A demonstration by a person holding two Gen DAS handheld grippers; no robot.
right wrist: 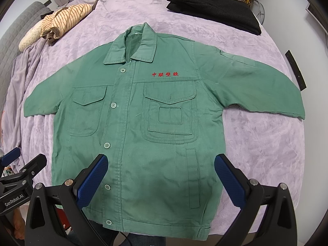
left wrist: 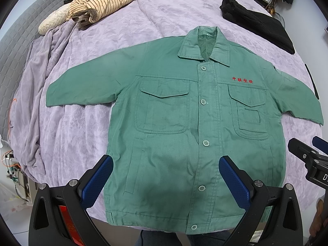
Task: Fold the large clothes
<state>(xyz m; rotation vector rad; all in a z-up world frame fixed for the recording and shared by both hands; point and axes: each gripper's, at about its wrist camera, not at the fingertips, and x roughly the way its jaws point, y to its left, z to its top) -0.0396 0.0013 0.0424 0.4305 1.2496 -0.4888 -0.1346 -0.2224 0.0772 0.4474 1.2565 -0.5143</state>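
A green cotton work jacket [left wrist: 184,123], buttoned, lies flat, sleeves spread, on a plush lilac bedspread [left wrist: 86,123]. Left gripper [left wrist: 166,176] and right gripper [right wrist: 162,174] hover above its hem, blue ribbed pads wide apart, empty.

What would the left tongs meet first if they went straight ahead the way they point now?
Most likely the green jacket: the open left tongs hang over its lower front near the button placket, with nothing visible between. Height above the cloth is unclear.
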